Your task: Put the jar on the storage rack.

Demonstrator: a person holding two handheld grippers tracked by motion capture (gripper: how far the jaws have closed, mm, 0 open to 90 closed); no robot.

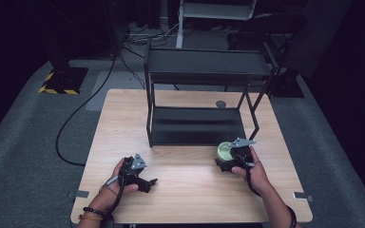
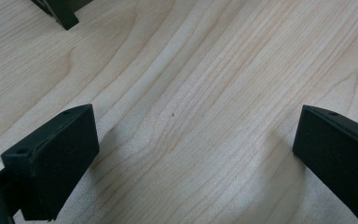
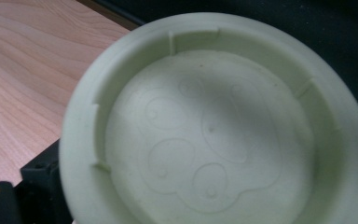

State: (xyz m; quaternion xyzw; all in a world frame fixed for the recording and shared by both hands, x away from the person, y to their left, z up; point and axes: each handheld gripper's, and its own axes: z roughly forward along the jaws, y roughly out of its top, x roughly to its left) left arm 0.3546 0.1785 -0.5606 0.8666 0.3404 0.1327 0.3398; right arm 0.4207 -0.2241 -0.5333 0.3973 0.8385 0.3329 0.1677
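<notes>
High view: the right gripper (image 1: pixel 235 159) clamps a pale green lid (image 1: pixel 225 150) just before the black shelf rack (image 1: pixel 197 126), likely ready to shelve it. The left gripper (image 1: pixel 145 183) rests on the wooden table (image 1: pixel 185 199), jaws spread, empty.

rack (image 1: pixel 197 95) stands at tabletop (image 1: pixel 190 194) rear centre | my left hand-held gripper (image 1: pixel 145 183) front left, on tabletop | my right hand-held gripper (image 1: pixel 228 159) front right, round dish (image 1: pixel 225 150) in it, just before rack
</notes>
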